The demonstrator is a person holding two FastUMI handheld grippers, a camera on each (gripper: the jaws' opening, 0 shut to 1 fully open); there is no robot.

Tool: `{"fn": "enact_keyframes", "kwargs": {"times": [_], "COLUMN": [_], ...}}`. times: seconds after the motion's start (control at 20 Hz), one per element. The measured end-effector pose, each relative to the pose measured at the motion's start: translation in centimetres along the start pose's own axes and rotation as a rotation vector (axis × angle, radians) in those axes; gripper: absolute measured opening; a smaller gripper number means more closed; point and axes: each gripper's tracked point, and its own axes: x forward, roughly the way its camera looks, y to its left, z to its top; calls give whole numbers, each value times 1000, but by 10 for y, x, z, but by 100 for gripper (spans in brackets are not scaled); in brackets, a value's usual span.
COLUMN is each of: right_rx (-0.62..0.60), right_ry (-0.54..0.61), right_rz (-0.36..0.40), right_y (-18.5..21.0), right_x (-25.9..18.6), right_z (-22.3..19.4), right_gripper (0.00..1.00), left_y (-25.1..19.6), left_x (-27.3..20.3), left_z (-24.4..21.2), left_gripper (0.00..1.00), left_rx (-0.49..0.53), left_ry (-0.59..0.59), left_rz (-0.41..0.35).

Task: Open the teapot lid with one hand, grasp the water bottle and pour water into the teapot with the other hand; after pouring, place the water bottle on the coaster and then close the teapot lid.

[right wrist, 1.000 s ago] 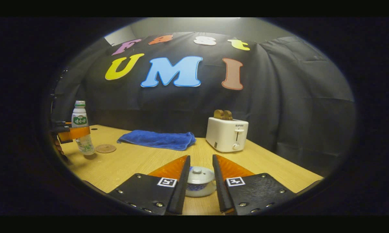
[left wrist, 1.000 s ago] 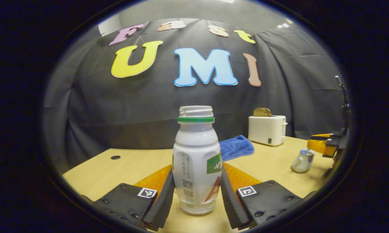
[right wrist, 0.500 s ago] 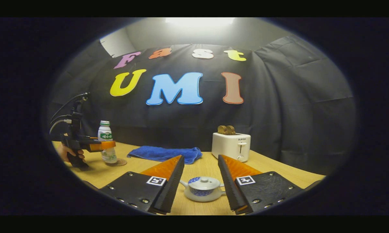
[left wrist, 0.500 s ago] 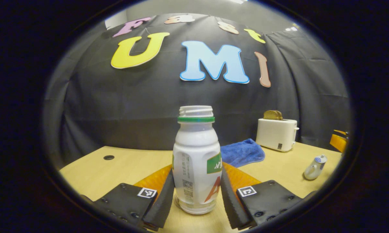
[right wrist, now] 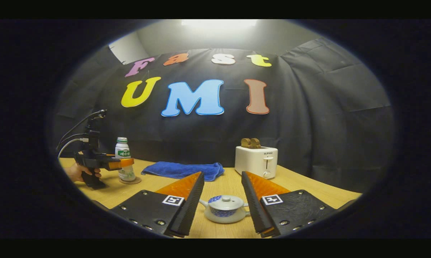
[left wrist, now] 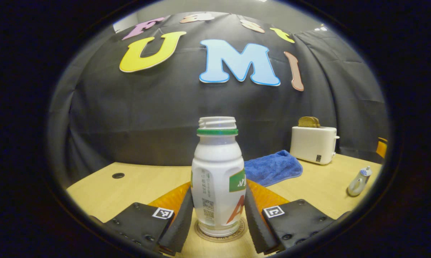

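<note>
The white water bottle [left wrist: 217, 175], capless with a green neck ring, stands upright on the round brown coaster [left wrist: 237, 233]. My left gripper [left wrist: 218, 188] is shut on its body, one finger on each side. In the right gripper view the same bottle [right wrist: 124, 161] stands on the coaster [right wrist: 132, 180] at far left, with the left gripper [right wrist: 121, 163] and a hand [right wrist: 75, 172] behind it. My right gripper [right wrist: 222, 173] is open. The white and blue teapot [right wrist: 224, 211] sits on the table between its fingers and untouched, its lid [right wrist: 224, 201] in place. The teapot [left wrist: 358, 177] also shows far right in the left gripper view.
A blue cloth [right wrist: 183, 169] lies at the back of the wooden table [right wrist: 308, 186]. A white toaster [right wrist: 256, 161] with bread in it stands to the right of the cloth. A small round hole [left wrist: 118, 175] is in the tabletop at the left.
The left gripper carried the bottle over the coaster and set it down there. The right gripper opened, left the lid on the teapot and drew back; it has since held still.
</note>
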Motion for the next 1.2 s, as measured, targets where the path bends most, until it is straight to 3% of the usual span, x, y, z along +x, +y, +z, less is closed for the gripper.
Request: {"fn": "enact_keyframes", "kwargs": {"times": [0.1, 0.3, 0.65, 0.8, 1.0, 1.2], "right_rx": [-3, -3, 7, 13, -34, 1], "right_ry": [8, 18, -1, 5, 49, 117], "right_rz": [4, 21, 49, 62, 94, 172], "right_y": [1, 6, 14, 20, 45, 104], "right_x": [0, 1, -4, -2, -7, -43], "right_z": [-2, -5, 2, -2, -9, -27], "right_gripper": [64, 64, 64, 64, 64, 67], "left_y": [3, 7, -2, 4, -22, -32], "left_x": [-1, -13, -63, -112, -193, -238], "left_z": [1, 13, 9, 13, 7, -11], "left_gripper": [84, 100, 100, 100, 100, 100], "left_rx": [-10, -39, -6, -19, -134, -37], "left_ry": [-6, -21, -14, -40, -64, -67], "left_rz": [8, 13, -1, 49, 57, 165]}}
